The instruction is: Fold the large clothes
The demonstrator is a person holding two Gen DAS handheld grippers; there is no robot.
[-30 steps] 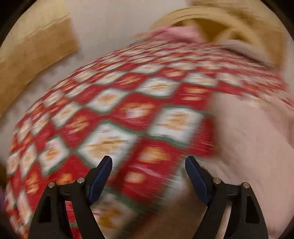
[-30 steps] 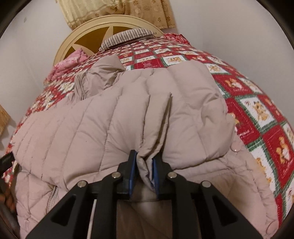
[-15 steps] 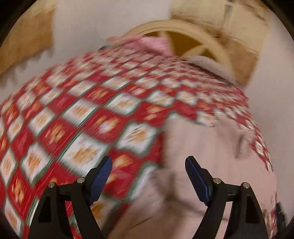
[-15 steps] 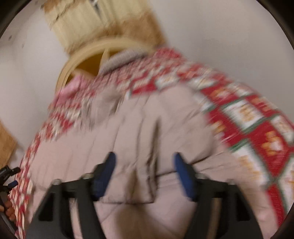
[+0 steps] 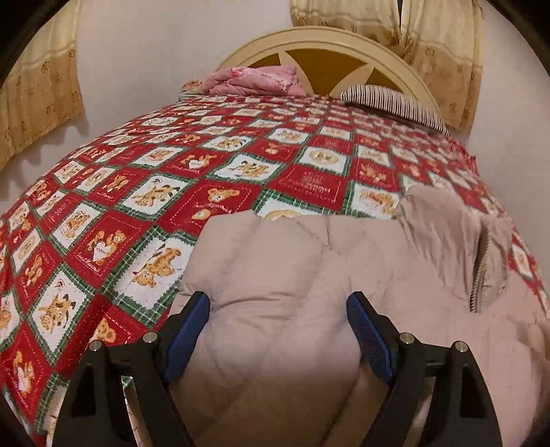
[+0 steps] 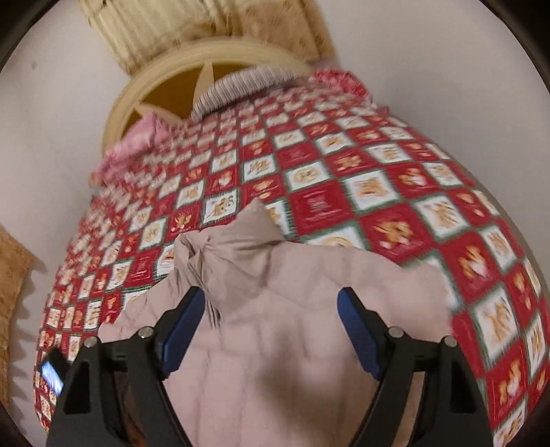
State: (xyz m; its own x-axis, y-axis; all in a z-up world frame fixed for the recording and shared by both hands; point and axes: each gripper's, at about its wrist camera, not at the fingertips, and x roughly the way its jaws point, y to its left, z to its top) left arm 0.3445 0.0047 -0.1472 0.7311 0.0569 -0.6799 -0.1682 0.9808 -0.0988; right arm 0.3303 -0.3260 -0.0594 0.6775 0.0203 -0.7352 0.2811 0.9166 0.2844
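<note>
Left tool (image 5: pixel 278 309) spread wide above the quilted beige jacket (image 5: pixel 326 292), blue pads (image 5: pixel 190 330) on either side of a puffed panel, no pinch on the fabric. Right tool (image 6: pixel 271 306) also spread; its jaws have just been opening, and jacket fabric shows between the 2 pads without being pressed by either. Right view is motion-blurred.

Jacket lies on the near part of the bed (image 5: pixel 240 165), spread over a red, white and green patchwork bedspread with bear motifs. In the left view, the jacket's collar end (image 5: pixel 447 220) sits to the right, with a zipper edge (image 5: pixel 479 271) running down its side. In the right view, that bunched collar end (image 6: pixel 223 247) points toward the headboard, just ahead of the left-hand pad.

Far end of the bed: rounded cream headboard (image 5: pixel 326 37), a pink folded cloth (image 5: pixel 254 80) and a striped pillow (image 5: pixel 392 103) against it. Yellow patterned curtains (image 5: pixel 429 31) hang on the wall behind and at the left side.
</note>
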